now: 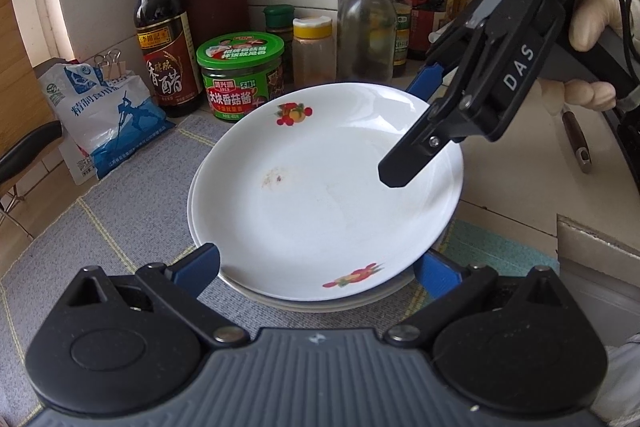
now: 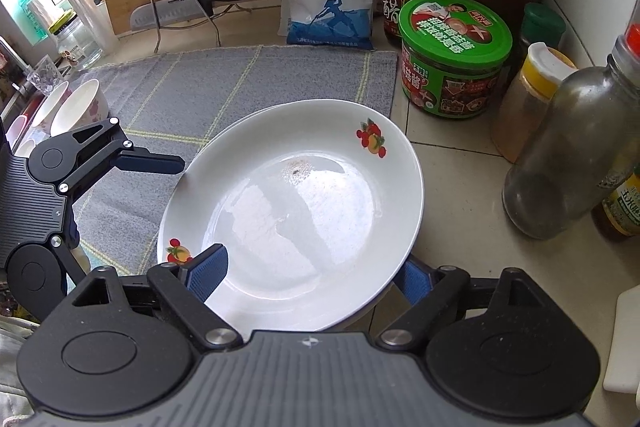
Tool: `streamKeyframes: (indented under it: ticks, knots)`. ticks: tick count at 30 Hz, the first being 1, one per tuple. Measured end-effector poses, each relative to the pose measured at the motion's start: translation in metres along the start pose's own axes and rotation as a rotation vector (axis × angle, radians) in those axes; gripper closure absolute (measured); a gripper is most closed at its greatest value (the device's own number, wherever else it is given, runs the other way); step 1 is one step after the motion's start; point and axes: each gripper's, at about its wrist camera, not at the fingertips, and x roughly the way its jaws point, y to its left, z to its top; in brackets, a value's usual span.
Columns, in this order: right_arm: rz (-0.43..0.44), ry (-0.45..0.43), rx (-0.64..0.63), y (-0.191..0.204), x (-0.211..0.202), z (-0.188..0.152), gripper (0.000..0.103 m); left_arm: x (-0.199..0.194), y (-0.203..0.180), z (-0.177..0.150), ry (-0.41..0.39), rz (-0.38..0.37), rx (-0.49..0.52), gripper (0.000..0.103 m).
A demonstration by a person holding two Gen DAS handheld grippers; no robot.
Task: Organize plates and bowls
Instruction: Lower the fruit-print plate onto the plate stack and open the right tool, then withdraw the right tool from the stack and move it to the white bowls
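I see the top plate (image 1: 320,187) resting on a stack on the grey mat (image 2: 200,87). Both the left gripper (image 1: 320,269) and the right gripper (image 2: 310,271) straddle its rim, jaws open, not clamping. It looks glazed, slippery, breakable; I'd pinch the rim.

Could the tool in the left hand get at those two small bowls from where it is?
Probably yes, after letting go of the plates. The left tool sits at the top plate rim, and the two bowls stand just beyond it across the bare grey mat, with nothing between.
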Motion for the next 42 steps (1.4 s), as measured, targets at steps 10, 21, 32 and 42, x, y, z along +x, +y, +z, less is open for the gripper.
streamKeyframes:
  ticks: [10, 21, 32, 42]
  knots:
    - [-0.029, 0.013, 0.003, 0.001, 0.002, -0.003, 0.01, 0.0, 0.0, 0.001, -0.002, 0.0, 0.006, 0.0]
    - [-0.064, 0.026, -0.009, 0.007, 0.007, -0.005, 0.002, -0.005, -0.001, -0.002, -0.019, -0.022, 0.001, 0.0]
    - [-0.178, -0.09, -0.116, 0.031, -0.01, 0.0, 0.0, -0.028, 0.015, -0.006, -0.068, 0.05, -0.09, 0.0]
    - [-0.255, -0.228, -0.214, 0.083, -0.016, 0.015, 0.0, -0.084, 0.033, -0.027, -0.122, 0.206, -0.175, 0.0]
